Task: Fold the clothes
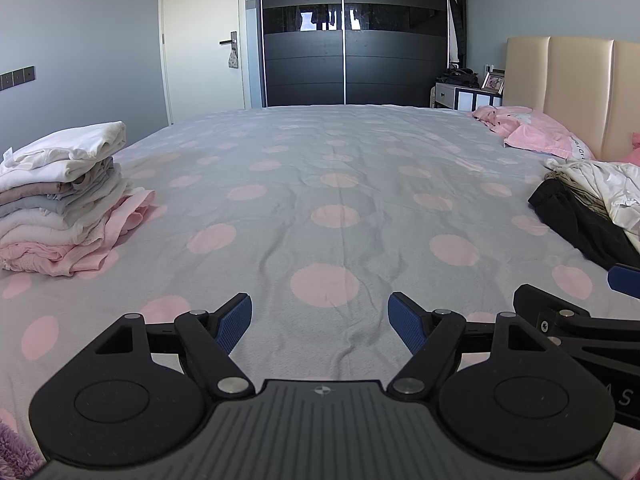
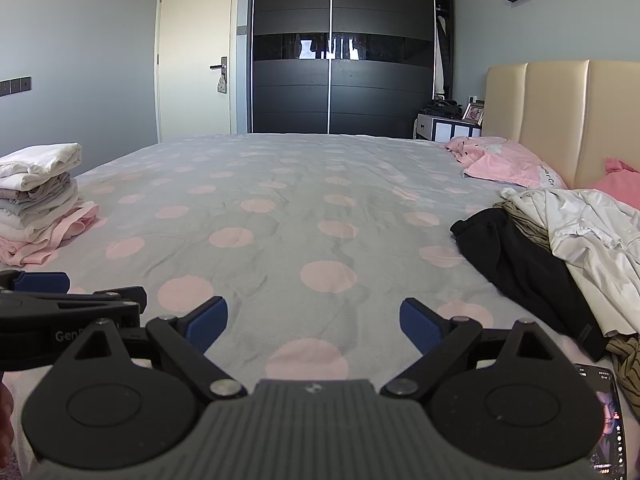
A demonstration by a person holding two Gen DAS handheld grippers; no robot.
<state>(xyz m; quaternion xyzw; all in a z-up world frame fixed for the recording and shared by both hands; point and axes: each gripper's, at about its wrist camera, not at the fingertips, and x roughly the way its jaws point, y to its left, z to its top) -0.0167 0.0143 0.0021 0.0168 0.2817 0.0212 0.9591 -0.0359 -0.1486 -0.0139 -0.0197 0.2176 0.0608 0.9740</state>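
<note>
Spread wide over the grey, pink-dotted bedsheet (image 1: 340, 208), the left gripper (image 1: 320, 322) grips nothing; a folded stack of white, grey and pink clothes (image 1: 60, 200) sits far left. Equally spread and empty, the right gripper (image 2: 313, 326) faces the unfolded heap of black and white garments (image 2: 560, 256) at right, beside a lit black smartphone (image 2: 608, 420).

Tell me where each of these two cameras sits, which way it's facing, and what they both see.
Left wrist: rides the left tongs, low over the bed, facing the wardrobe; its open blue fingers show, with the right tongs at the right edge.
Right wrist: rides the right tongs, same heading; its open fingers show, the left tongs at left, a phone at right.
Shared: folded stack, unfolded pile, pink pillow, door.
</note>
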